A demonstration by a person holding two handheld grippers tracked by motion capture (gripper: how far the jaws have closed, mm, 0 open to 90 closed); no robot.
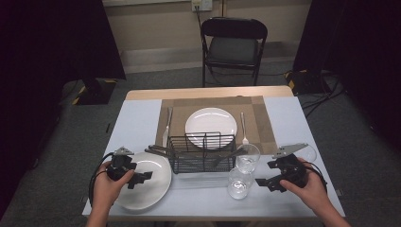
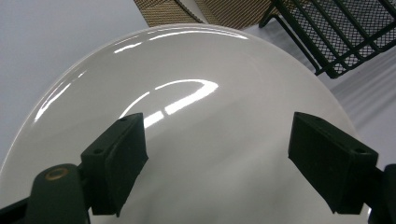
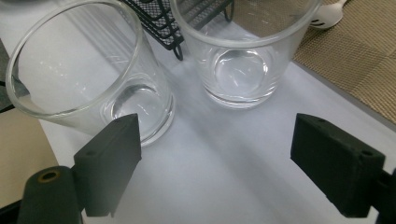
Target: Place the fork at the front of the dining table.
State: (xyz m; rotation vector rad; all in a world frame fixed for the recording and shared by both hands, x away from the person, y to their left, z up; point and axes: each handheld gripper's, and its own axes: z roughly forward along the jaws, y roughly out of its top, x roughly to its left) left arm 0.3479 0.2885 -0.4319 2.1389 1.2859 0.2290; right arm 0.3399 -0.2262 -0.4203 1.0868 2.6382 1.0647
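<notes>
The tabletop [image 1: 137,124] is pale blue-grey with a wooden strip along its far edge, and a brown woven placemat [image 1: 257,124] lies across its far middle. On the placemat sits a white plate [image 1: 211,122], with a knife [image 1: 167,124] to its left and a fork [image 1: 244,127] to its right. A black wire basket [image 1: 202,152] stands at the placemat's near edge, partly in front of that plate. Beyond the tabletop a black folding chair [image 1: 234,47] faces it on grey carpet, with a pale wall behind, dark curtains on both sides and cables on the floor at the right. The left gripper [image 1: 137,178] hovers over a second white plate [image 1: 153,182] at the near left of the tabletop, just beside the basket; in the left gripper view its jaws stand wide apart above the glossy plate [image 2: 210,140], holding nothing. The right gripper [image 1: 265,182] is at the near right, its jaws also spread and empty, pointing toward two clear glasses that stand near each other right of the basket: the nearer glass [image 1: 238,184] and the farther glass [image 1: 248,157].
</notes>
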